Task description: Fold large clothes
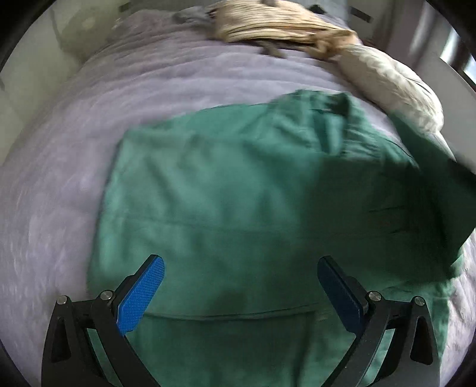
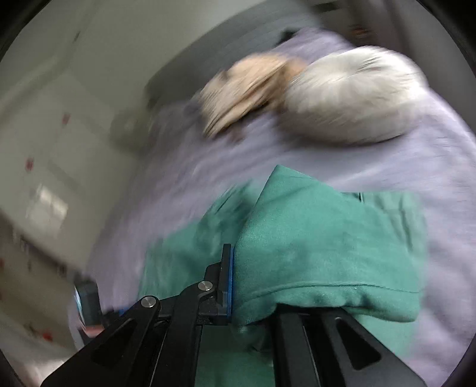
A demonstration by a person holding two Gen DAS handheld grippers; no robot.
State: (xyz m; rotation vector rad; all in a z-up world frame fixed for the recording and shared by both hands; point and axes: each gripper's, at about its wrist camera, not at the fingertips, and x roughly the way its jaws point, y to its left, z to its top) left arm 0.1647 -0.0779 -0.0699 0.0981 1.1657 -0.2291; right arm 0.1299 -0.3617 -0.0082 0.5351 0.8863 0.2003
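Note:
A large green garment (image 1: 226, 193) lies spread on a lavender bed cover (image 1: 89, 119). My left gripper (image 1: 241, 277) hovers open and empty over its near part, blue pads wide apart. At the right edge of the left wrist view a fold of the garment (image 1: 440, 190) is lifted off the bed. In the right wrist view my right gripper (image 2: 235, 277) is shut on the green garment (image 2: 321, 238), which drapes over and hides the right finger; only the left blue pad (image 2: 228, 279) shows. That view is blurred.
A white pillow (image 1: 395, 86) and a beige striped cloth (image 1: 276, 23) lie at the far side of the bed; both show in the right wrist view, the pillow (image 2: 354, 95) and the cloth (image 2: 247, 89). White wall and furniture (image 2: 44, 148) stand left of the bed.

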